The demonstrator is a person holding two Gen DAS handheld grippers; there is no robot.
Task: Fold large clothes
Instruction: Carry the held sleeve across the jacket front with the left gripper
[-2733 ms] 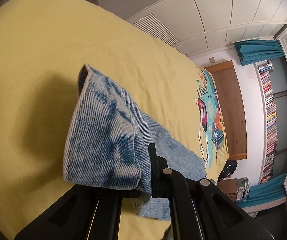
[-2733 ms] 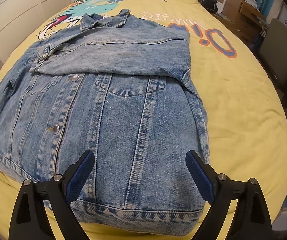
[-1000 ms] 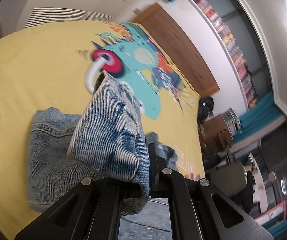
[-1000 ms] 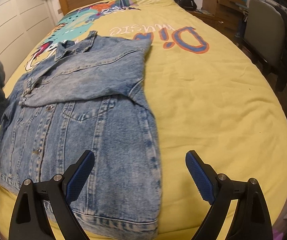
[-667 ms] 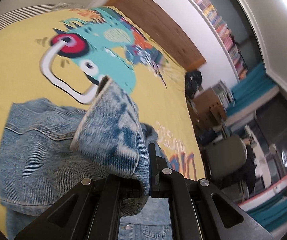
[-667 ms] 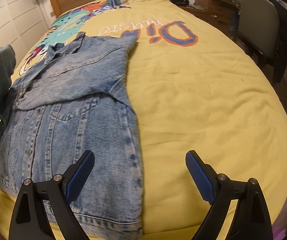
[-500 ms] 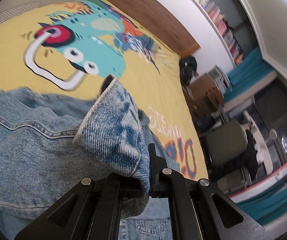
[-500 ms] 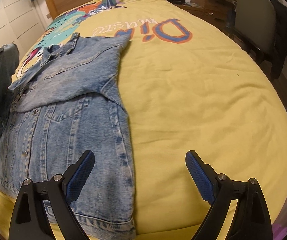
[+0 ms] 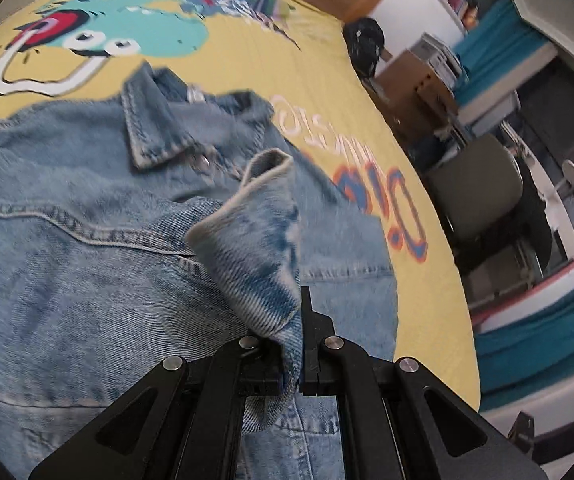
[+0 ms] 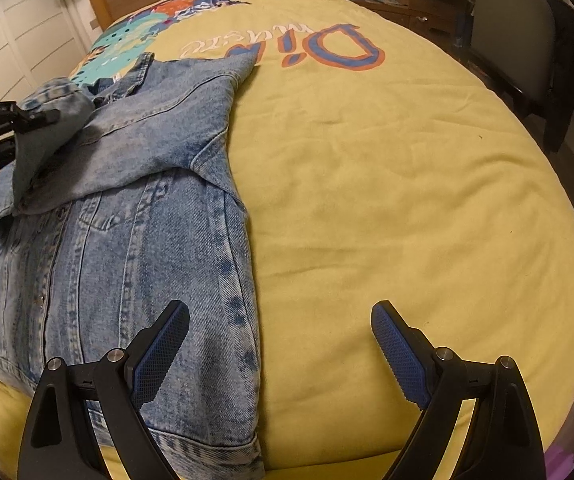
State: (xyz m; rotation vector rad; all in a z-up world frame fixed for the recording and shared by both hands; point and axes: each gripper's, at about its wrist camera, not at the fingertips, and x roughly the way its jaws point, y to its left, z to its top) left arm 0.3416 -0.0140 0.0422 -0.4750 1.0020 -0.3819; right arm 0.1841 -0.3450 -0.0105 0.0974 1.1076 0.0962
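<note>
Left wrist view: left gripper (image 9: 301,344) clenched on the denim sleeve cuff (image 9: 255,240), a stiff faded roll with a pale hem, held above the denim jacket (image 9: 67,260) near its collar (image 9: 155,128). Right wrist view: jacket lies flat on the left part of the yellow bedspread (image 10: 387,200), hem at the near edge; soft open cover to its right. Right gripper (image 10: 279,344) released, empty, tilted down over the jacket's right edge.

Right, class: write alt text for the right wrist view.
A denim jacket lies front-up on a yellow bedspread. The open right tongs hover empty over its hem, while the left tongs hold a sleeve cuff above its chest.
</note>
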